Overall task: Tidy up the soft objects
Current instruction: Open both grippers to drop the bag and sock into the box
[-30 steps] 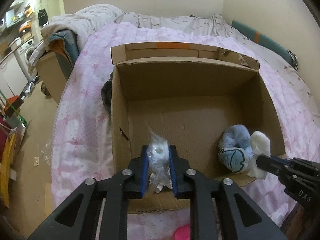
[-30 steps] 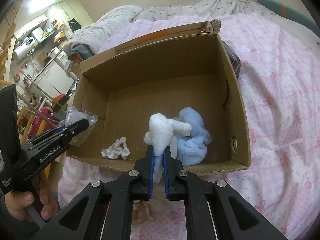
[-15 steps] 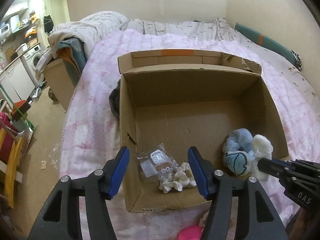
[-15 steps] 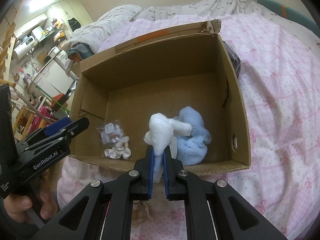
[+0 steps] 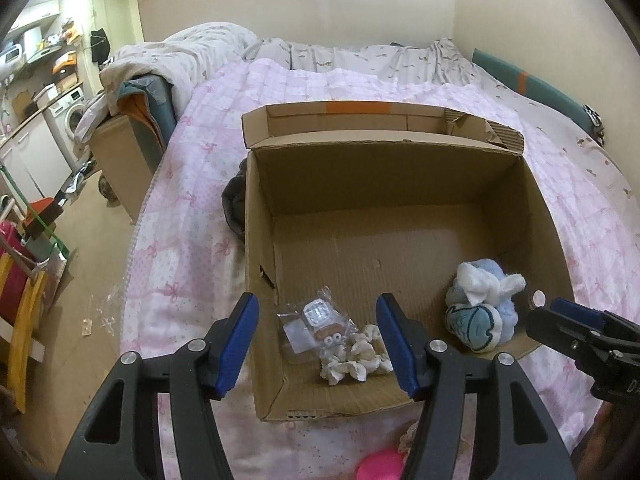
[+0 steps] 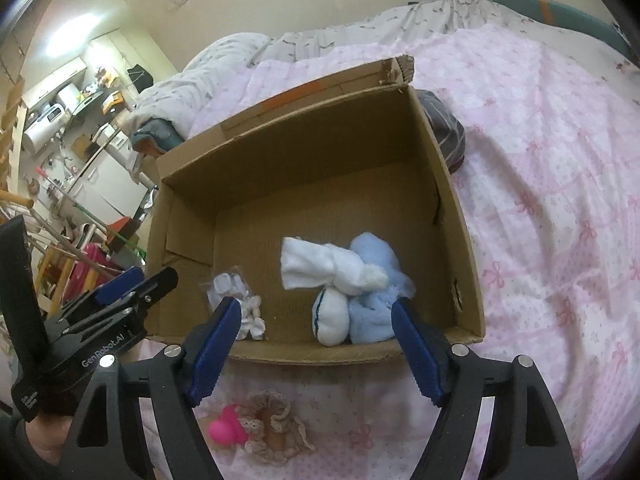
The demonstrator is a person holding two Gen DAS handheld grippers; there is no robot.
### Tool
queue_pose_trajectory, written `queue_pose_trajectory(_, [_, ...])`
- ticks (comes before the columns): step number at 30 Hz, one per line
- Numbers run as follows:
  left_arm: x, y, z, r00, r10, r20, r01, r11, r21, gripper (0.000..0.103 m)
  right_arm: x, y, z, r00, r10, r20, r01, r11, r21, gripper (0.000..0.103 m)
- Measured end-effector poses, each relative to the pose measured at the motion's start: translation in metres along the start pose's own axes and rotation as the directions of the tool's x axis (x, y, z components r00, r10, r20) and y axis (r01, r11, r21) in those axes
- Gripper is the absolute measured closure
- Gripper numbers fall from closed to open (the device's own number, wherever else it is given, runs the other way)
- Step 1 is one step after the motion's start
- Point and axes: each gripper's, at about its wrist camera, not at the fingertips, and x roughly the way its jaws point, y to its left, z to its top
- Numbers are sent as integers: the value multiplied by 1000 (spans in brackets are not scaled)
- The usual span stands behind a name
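An open cardboard box (image 5: pixel 260 240) (image 6: pixel 452 240) stands on the pink bedspread. In its near left corner a clear plastic bag (image 5: pixel 316 320) (image 6: pixel 226 286) lies beside a crumpled white fabric piece (image 5: pixel 356 356) (image 6: pixel 252 316). My left gripper (image 5: pixel 316 308) hangs open above them, touching neither. In the near right corner a white rolled cloth (image 6: pixel 328 268) (image 5: pixel 488 284) lies loose on a blue plush (image 6: pixel 372 280) (image 5: pixel 476 324). My right gripper (image 6: pixel 316 308) hovers over that corner with its jaws opening, and the pads press on nothing.
On the bedspread in front of the box lie a pink toy (image 6: pixel 226 426) and a lace scrunchie (image 6: pixel 276 428). A dark cloth (image 6: pixel 444 132) (image 5: pixel 234 200) is wedged beside the box. A rumpled quilt (image 5: pixel 180 56) lies far left; floor and furniture sit left of the bed.
My left gripper opened and the plastic bag dropped into the box's near left corner. My right gripper opened, and the white cloth fell onto the blue plush.
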Motion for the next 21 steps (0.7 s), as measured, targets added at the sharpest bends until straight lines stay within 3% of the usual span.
queue_pose_trajectory(21, [-41, 12, -19, 999, 51, -6, -51, 999, -1, 45, -20, 12, -9, 1000, -7, 19, 8, 998, -59, 21])
